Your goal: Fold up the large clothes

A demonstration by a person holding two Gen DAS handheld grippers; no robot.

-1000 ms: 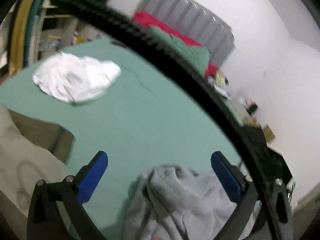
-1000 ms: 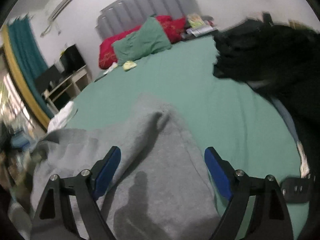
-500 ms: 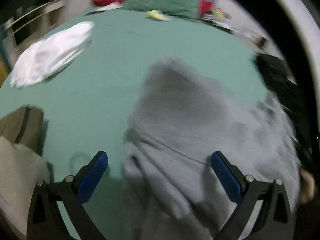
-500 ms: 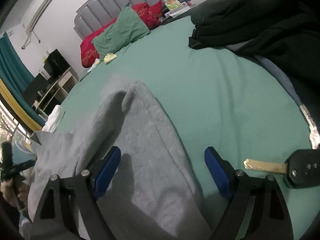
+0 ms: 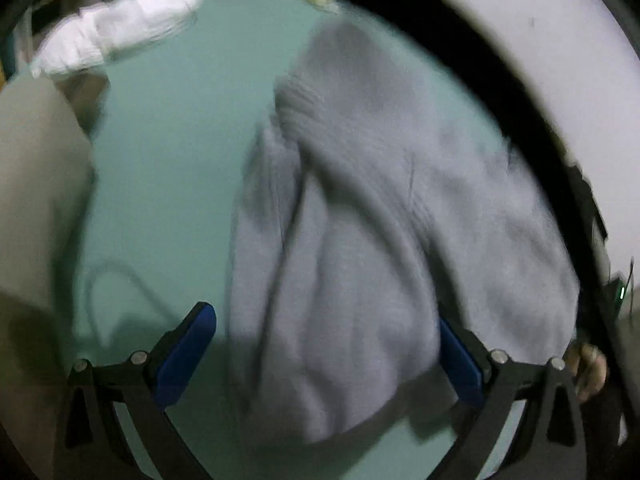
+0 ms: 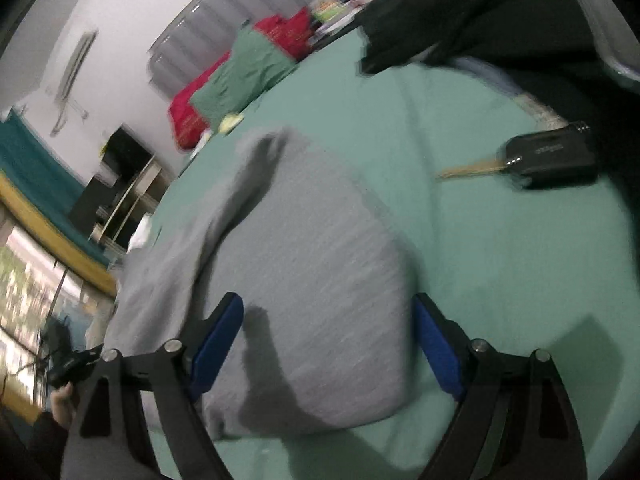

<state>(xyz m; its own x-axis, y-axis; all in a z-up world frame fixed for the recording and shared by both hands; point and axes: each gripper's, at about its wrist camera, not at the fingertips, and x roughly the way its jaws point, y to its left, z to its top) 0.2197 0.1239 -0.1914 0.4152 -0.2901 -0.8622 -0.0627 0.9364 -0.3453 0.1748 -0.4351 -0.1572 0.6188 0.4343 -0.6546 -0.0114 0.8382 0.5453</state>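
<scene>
Two grippers are in frame, each with black linkage arms and blue pads, both over a bed covered by a smooth teal-green sheet.

Material: the grey garment is a soft, fleecy knit, bunched into rounded folds, with a ribbed band showing at its far end in the left wrist view. Both views are motion-blurred, so finer detail cannot be read.

Position, left: the grey garment runs from 12 o'clock down between the fingers of the left gripper. The cloth lies against or over the right-hand pad; the left-hand pad stands apart from it over bare sheet.

Position, right: the garment fills the span of the right gripper and extends away toward 11 o'clock. Its rounded near edge lies between the two pads.

Gripper state: both sets of jaws stand spread wide. Neither is closed on the fabric; the left one touches it on one side at most, and whether the right one touches it cannot be told.

Other items: a white crumpled cloth at 10 o'clock in the left view; a black car key with brass-coloured blade at 2 o'clock in the right view, lying apart from the garment; dark clothing at 1 o'clock.
</scene>
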